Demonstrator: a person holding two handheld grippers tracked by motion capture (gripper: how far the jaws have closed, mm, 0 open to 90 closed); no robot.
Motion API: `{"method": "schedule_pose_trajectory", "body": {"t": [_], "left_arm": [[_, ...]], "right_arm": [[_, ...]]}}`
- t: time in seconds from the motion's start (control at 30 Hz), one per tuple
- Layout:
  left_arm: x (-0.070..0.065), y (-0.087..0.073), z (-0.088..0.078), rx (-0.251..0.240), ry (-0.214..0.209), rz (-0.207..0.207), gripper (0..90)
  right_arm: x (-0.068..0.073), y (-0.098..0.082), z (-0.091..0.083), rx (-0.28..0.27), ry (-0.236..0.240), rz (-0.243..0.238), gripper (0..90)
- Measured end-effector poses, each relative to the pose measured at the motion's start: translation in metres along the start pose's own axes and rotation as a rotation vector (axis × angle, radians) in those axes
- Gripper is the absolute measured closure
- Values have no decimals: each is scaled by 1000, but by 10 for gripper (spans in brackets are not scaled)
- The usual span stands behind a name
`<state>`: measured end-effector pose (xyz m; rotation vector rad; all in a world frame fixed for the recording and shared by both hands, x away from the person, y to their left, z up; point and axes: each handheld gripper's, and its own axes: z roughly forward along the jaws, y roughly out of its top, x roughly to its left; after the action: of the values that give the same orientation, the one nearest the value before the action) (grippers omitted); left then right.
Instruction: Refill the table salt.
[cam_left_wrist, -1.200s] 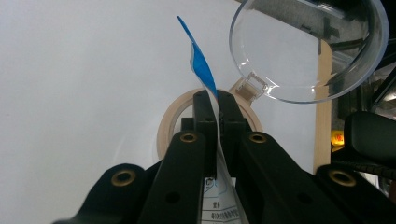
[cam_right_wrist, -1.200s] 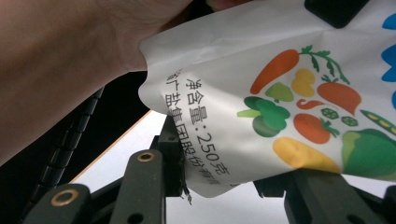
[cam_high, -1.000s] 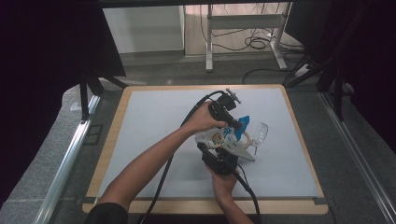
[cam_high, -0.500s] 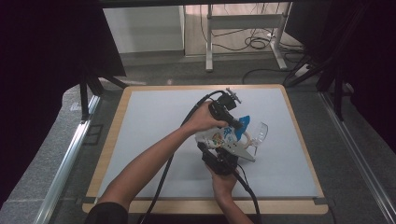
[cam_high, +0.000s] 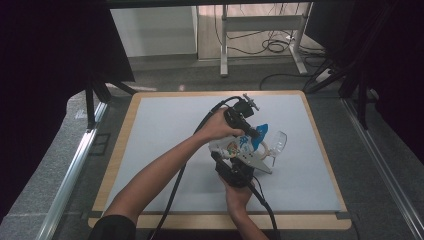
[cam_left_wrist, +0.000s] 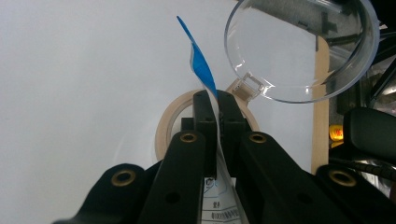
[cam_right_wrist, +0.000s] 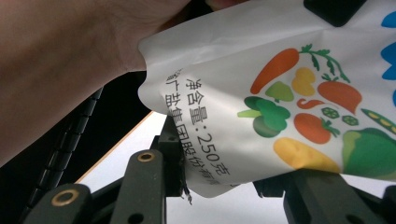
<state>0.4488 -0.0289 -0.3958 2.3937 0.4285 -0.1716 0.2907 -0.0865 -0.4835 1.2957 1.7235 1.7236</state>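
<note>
Pinching the blue top edge of a white packet (cam_left_wrist: 201, 65), the left gripper (cam_left_wrist: 211, 100) has its two black jaws pressed tight together with the thin film sandwiched between them; in the high view this gripper (cam_high: 253, 133) sits in the person's left hand (cam_high: 216, 127) above the middle of the table, pointing toward the right side. The right gripper (cam_right_wrist: 224, 179) has its jaws partly apart, with the bottom corner of the same packet (cam_right_wrist: 280, 107) between them; the left jaw touches the edge of the packet, while the contact on the other side is hidden behind the film, so a firm clamp cannot be confirmed. In the high view the right gripper (cam_high: 235, 170) lies just below the packet (cam_high: 235, 146), held by the right hand (cam_high: 235, 192) coming up from the near edge. The packet hangs stretched between the two grippers, its printed face showing vegetables and black lettering. Just beyond the left gripper's tips a ring of tape (cam_left_wrist: 163, 126) lies flat on the pale mat (cam_high: 165, 130), and a clear glass (cam_left_wrist: 299, 51) lies on its side beside the ring, its open mouth facing the camera. The mat covers a wooden table (cam_high: 116, 165).
</note>
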Motion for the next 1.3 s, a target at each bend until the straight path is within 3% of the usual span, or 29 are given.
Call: {"method": "schedule_pose_trajectory", "body": {"t": [1.3], "left_arm": [[-2,5,6,-1,-3,8,897]], "right_arm": [[-4,0,-2,-7,-14,2,624]]}}
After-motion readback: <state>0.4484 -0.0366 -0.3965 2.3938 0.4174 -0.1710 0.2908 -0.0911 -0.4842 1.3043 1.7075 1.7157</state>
